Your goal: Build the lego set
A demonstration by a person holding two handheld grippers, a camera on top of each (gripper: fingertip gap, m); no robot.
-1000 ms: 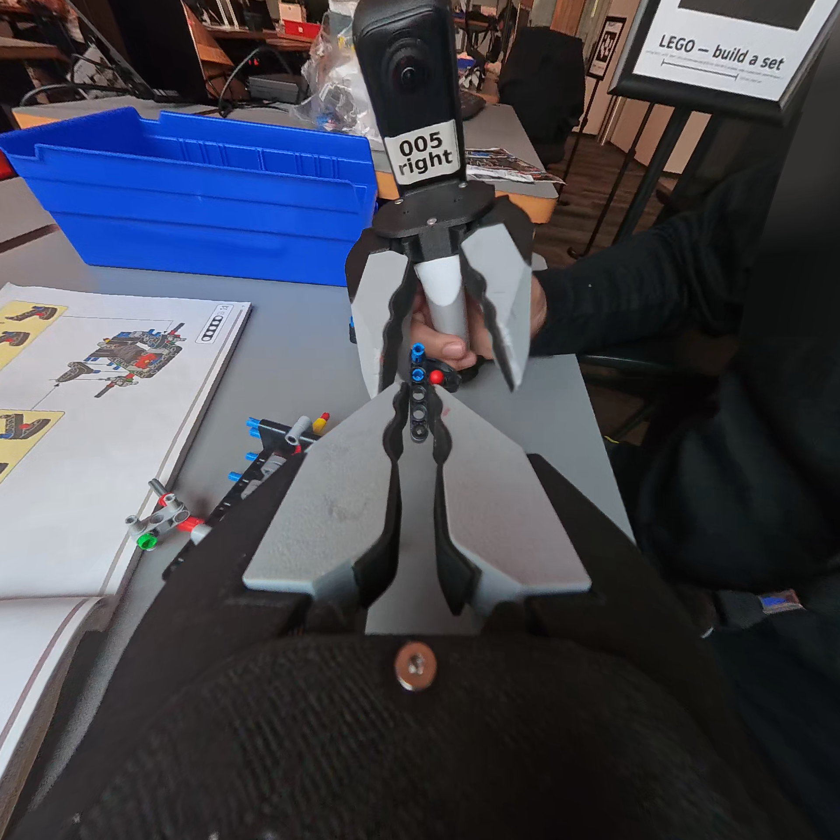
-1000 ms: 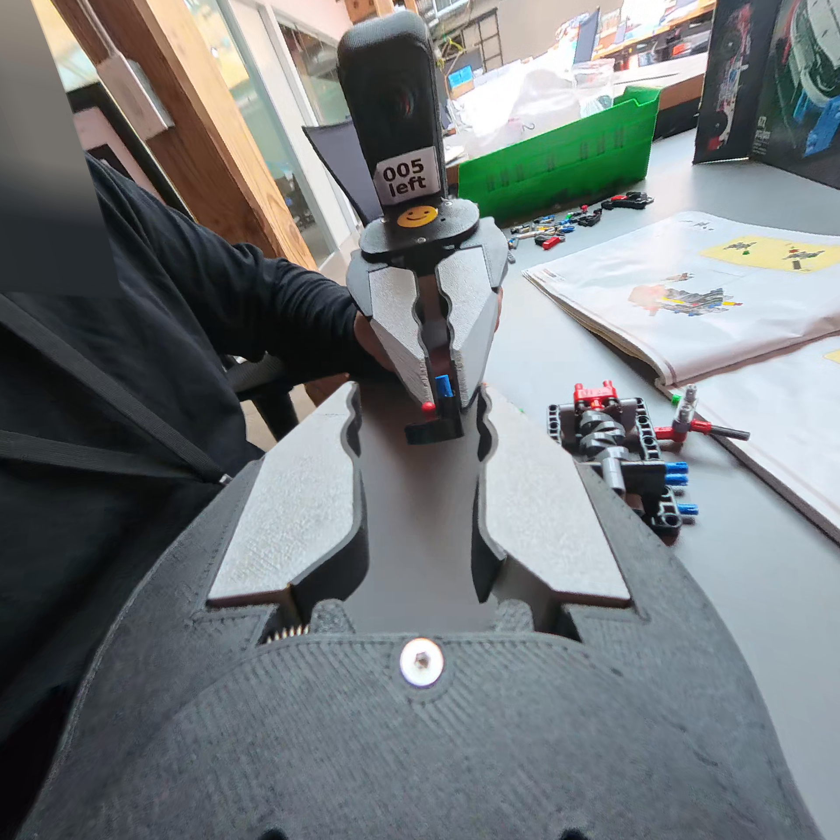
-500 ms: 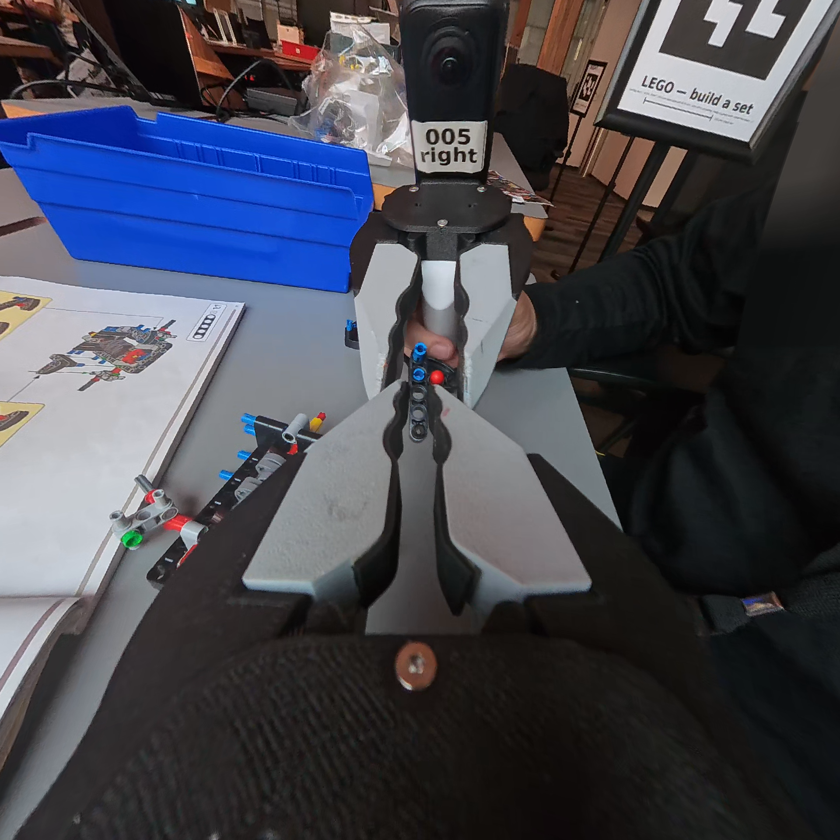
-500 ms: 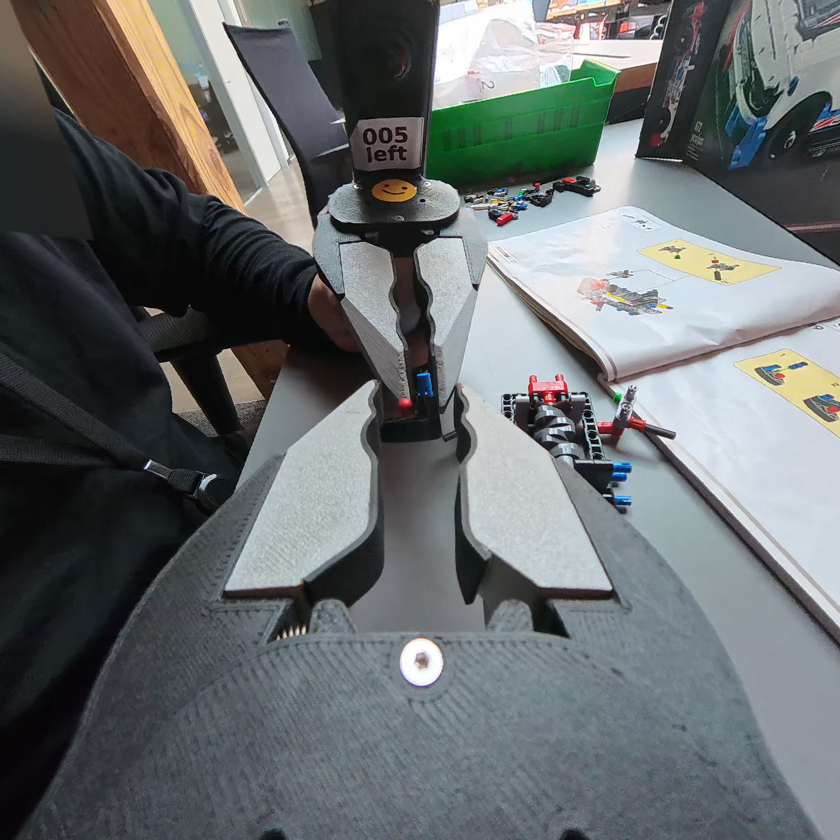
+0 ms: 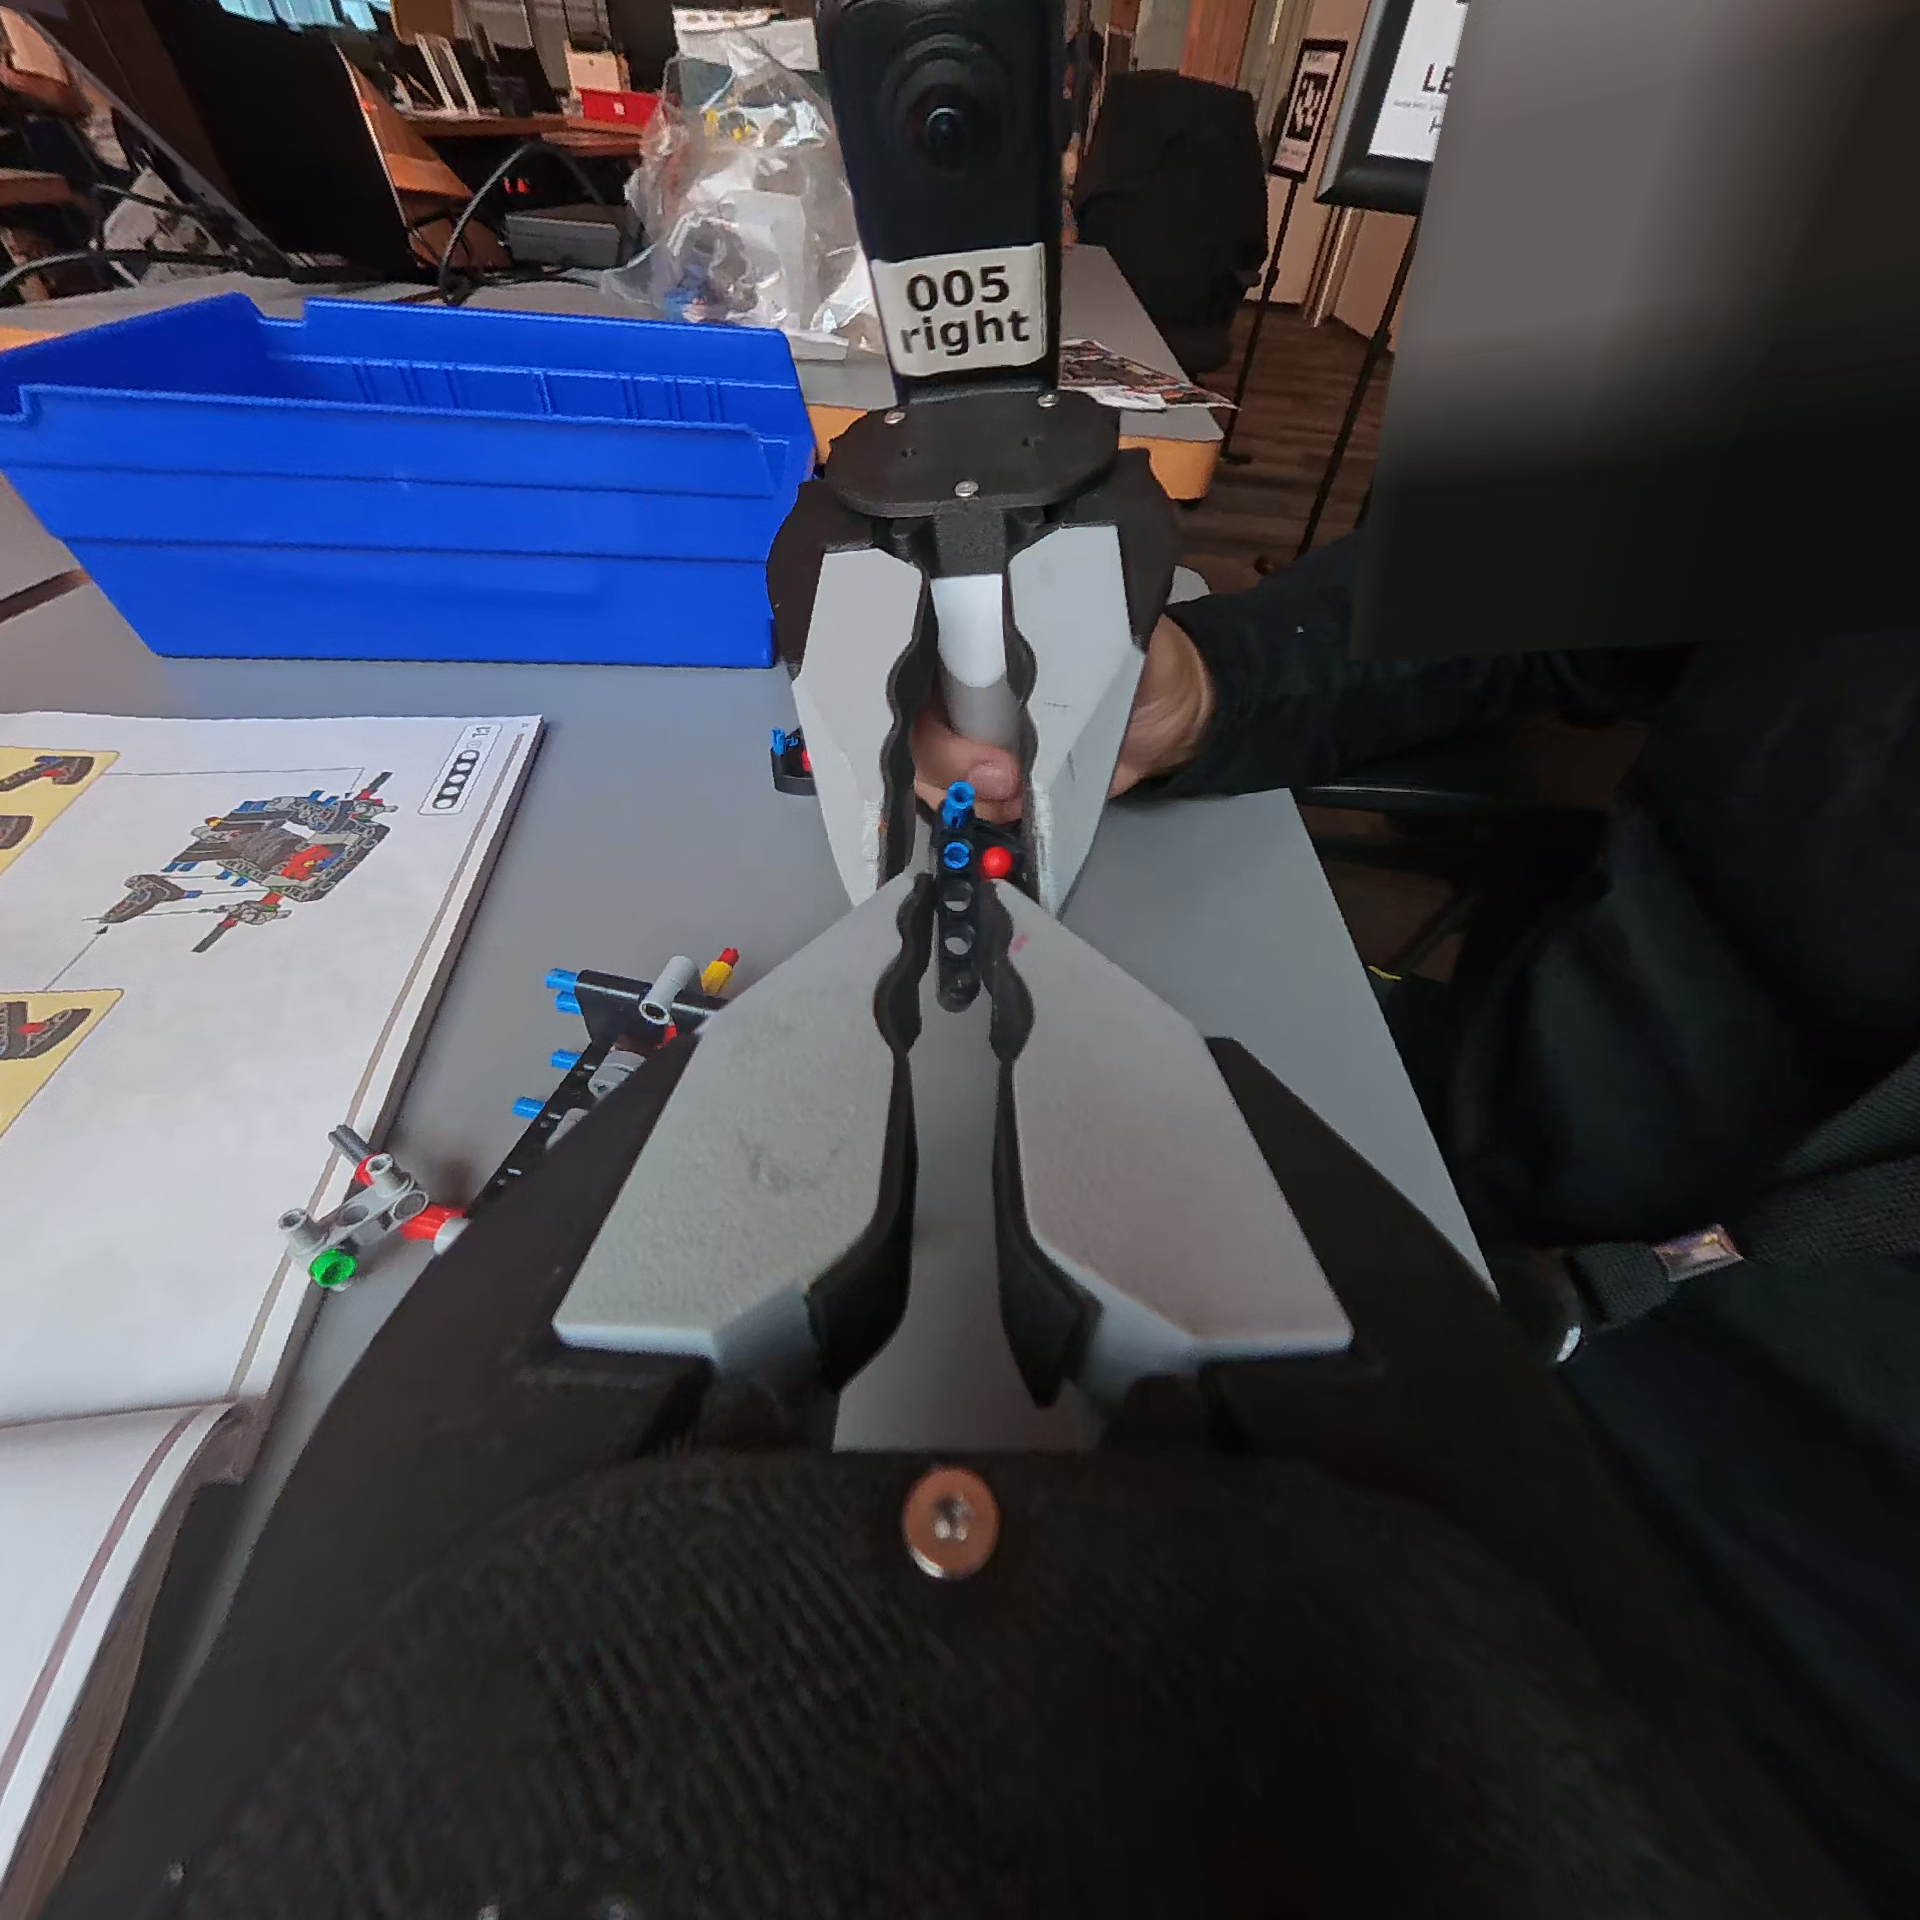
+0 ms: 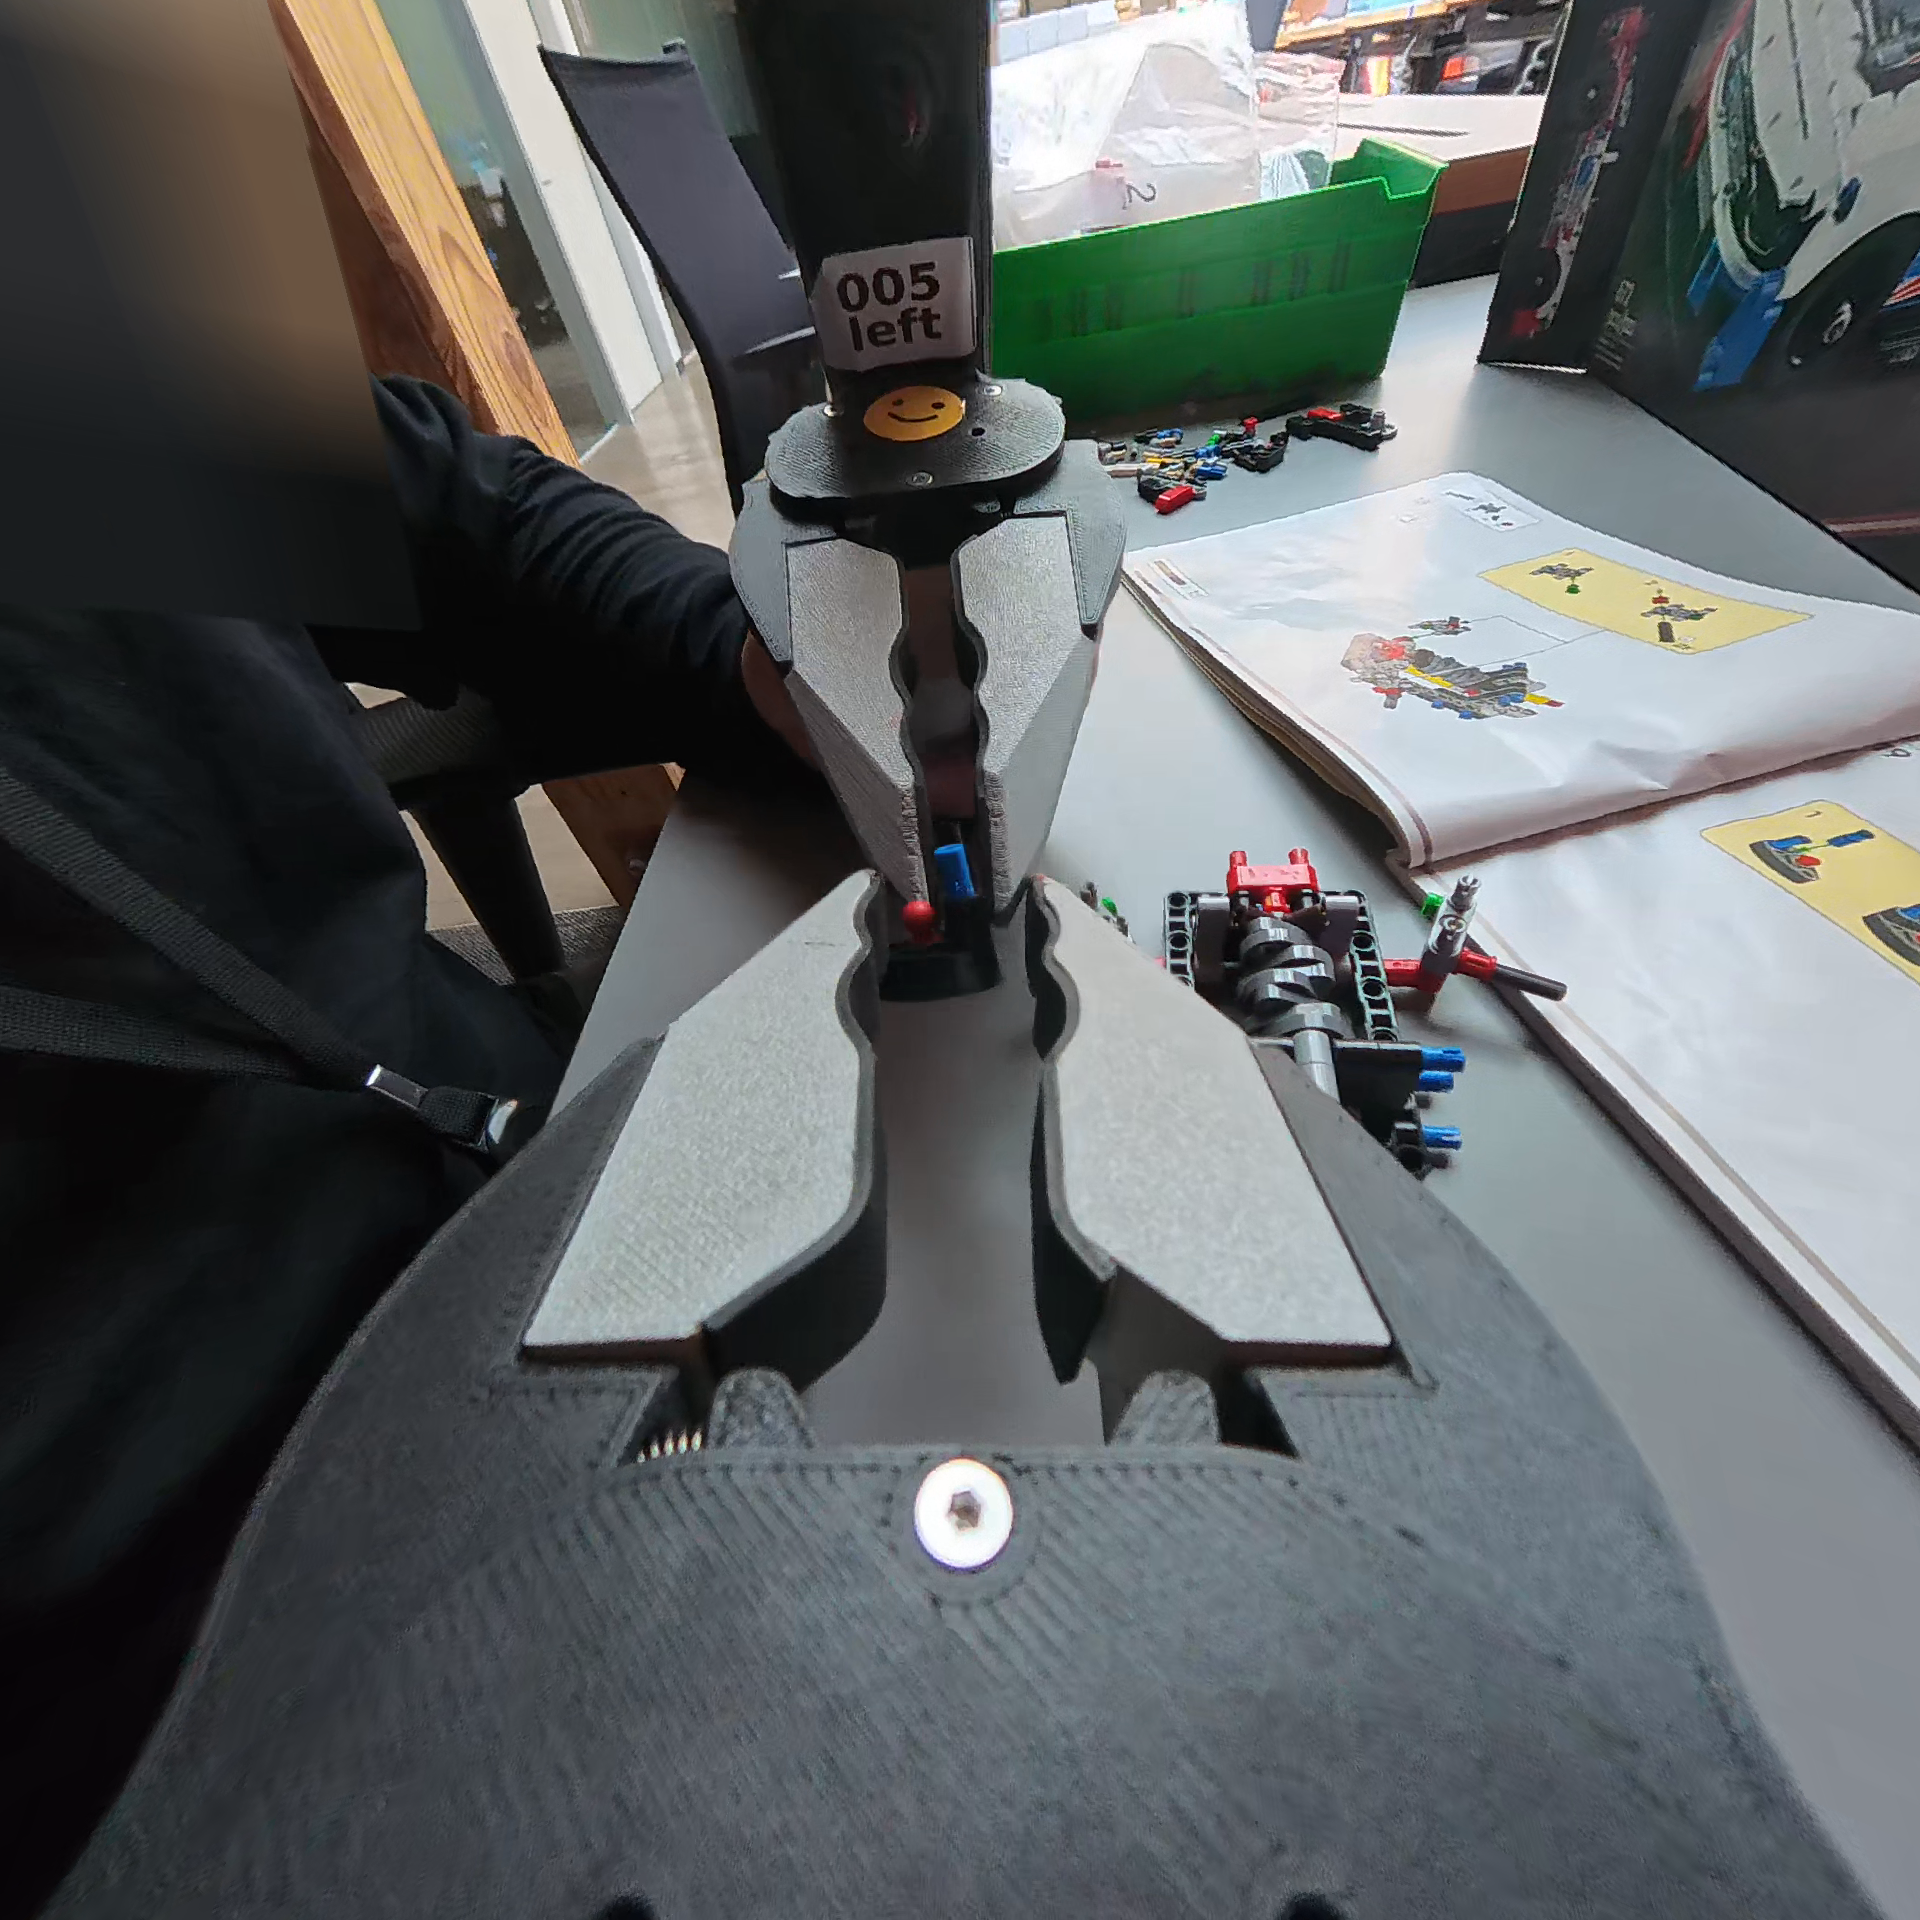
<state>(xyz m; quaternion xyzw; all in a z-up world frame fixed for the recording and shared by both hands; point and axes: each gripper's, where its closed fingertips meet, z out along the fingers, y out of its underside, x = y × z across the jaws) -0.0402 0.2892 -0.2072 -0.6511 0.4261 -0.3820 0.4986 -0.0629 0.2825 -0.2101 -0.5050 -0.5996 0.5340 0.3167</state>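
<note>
Black holed beam, upright between fingers

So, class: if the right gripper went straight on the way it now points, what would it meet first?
Most likely the small black lego piece with its red and blue pins, sitting just past the right gripper tips and held by the left gripper facing it. Depth is hard to judge; they may already touch.

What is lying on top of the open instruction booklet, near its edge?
A small grey piece with a green end rests on the instruction booklet edge. Beside it on the table, the black frame is partly hidden under the left gripper fingers.
</note>
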